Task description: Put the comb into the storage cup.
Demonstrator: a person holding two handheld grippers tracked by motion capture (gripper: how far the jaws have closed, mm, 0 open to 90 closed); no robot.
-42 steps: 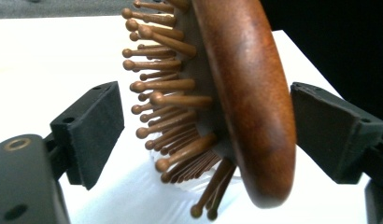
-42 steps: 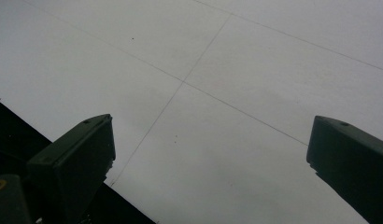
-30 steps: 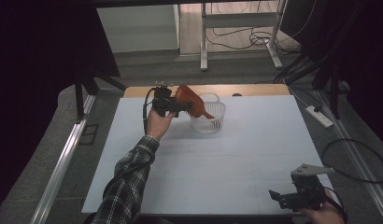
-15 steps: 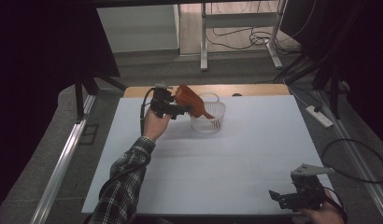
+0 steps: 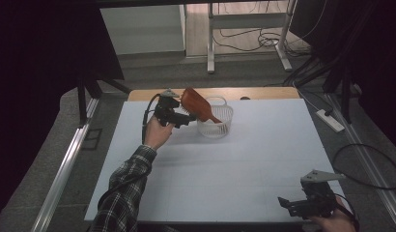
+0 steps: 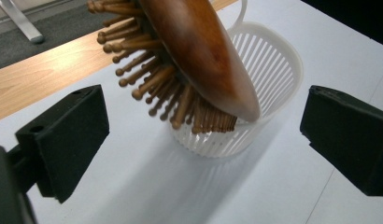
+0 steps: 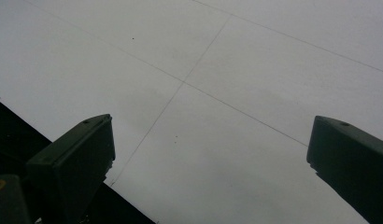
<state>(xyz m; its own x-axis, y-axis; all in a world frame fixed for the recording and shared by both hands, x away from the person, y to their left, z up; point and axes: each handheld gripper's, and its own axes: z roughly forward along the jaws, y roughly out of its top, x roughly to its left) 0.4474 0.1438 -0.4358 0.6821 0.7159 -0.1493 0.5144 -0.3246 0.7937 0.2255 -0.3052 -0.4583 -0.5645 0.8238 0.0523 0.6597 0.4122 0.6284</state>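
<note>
Half of the wooden hairbrush [image 6: 199,56] is cut off above the left tongs [image 5: 184,118], whose jaws have just been opening, spread clear of it; its handle end sits tilted in the white basket [image 6: 278,70].

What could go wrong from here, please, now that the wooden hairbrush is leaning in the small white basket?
The hairbrush stands tilted with most of its head above the rim of the basket, so it might tip out, or pull the light basket over. The left gripper has just been opening; its pads no longer press the brush but sit close on both sides, so drawing back carelessly could catch the bristles and drag brush and basket across the table.
</note>
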